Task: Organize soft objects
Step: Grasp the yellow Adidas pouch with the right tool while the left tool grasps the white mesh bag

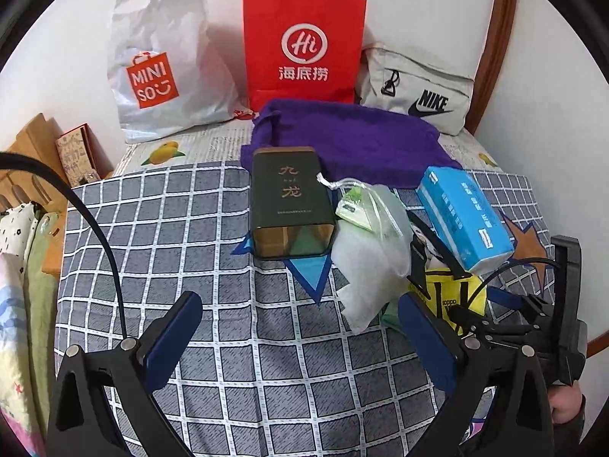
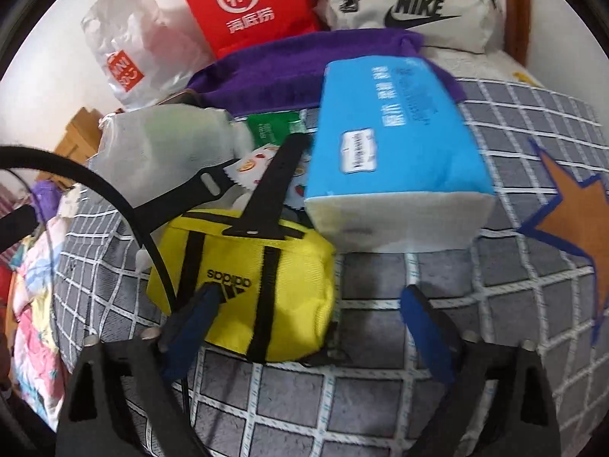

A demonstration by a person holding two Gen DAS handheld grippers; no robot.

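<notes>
The right tongs (image 2: 304, 312) are standing wide open over the bed, their blue pads straddling the near end of a small yellow Adidas pouch (image 2: 243, 285) without pressing it; the left pad is overlapping the pouch's front corner in the right wrist view, so whether it is touching is hard to say. The pouch is lying on the grey checked bedspread (image 2: 380, 400), its black strap (image 2: 274, 190) running up and away, and its far side is hidden under a blue tissue pack (image 2: 384, 144) that is leaning over it, tilted. Motion blur is smearing the print on that pack. Left of it a white mesh drawstring bag (image 2: 163, 144) is lying, with a green packet (image 2: 270, 127) only partly showing behind. The left tongs (image 1: 300, 335) are also gaping, holding nothing, hovering above bare bedspread. Beyond them a dark green tin (image 1: 289, 202) is lying, touching the mesh bag in that view. A purple towel (image 1: 350, 141) is spreading behind, its rear edge tucked against a red Haidilao paper bag (image 1: 304, 42), a white Miniso plastic bag (image 1: 163, 57) and a beige Nike bag (image 1: 418, 87), all leaning on the wall. A hand (image 1: 567, 407) is showing only partly at the lower right edge.
</notes>
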